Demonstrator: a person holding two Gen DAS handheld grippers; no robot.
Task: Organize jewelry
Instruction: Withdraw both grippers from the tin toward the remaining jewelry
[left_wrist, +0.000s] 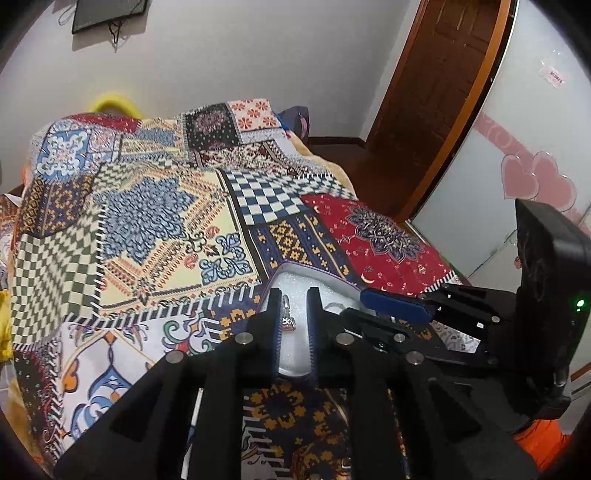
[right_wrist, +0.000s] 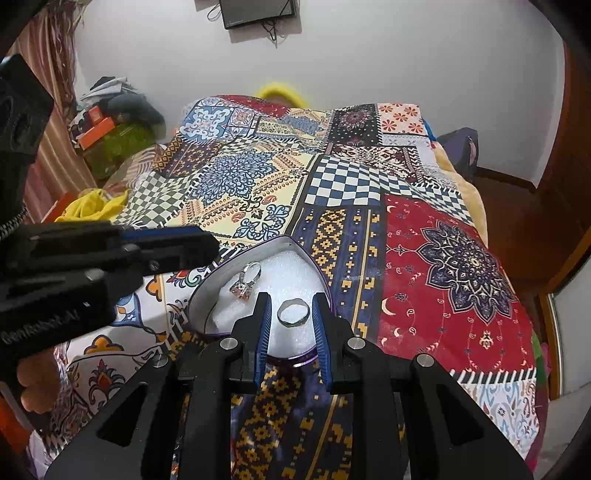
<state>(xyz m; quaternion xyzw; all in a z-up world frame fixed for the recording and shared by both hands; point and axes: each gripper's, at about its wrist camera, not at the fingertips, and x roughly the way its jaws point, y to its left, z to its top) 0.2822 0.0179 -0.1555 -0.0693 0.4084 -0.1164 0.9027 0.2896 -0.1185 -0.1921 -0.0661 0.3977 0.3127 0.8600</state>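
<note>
Left wrist: left gripper (left_wrist: 293, 308) slightly open above heart-shaped box (left_wrist: 295, 266) on patchwork bedspread (left_wrist: 147, 221); stone ring (left_wrist: 287, 316) between the jaws, against the left finger, grip not clear. Right wrist: right gripper (right_wrist: 291, 314) parted, plain band ring (right_wrist: 293, 312) lying free between the jaws on white foam (right_wrist: 284, 273).
</note>
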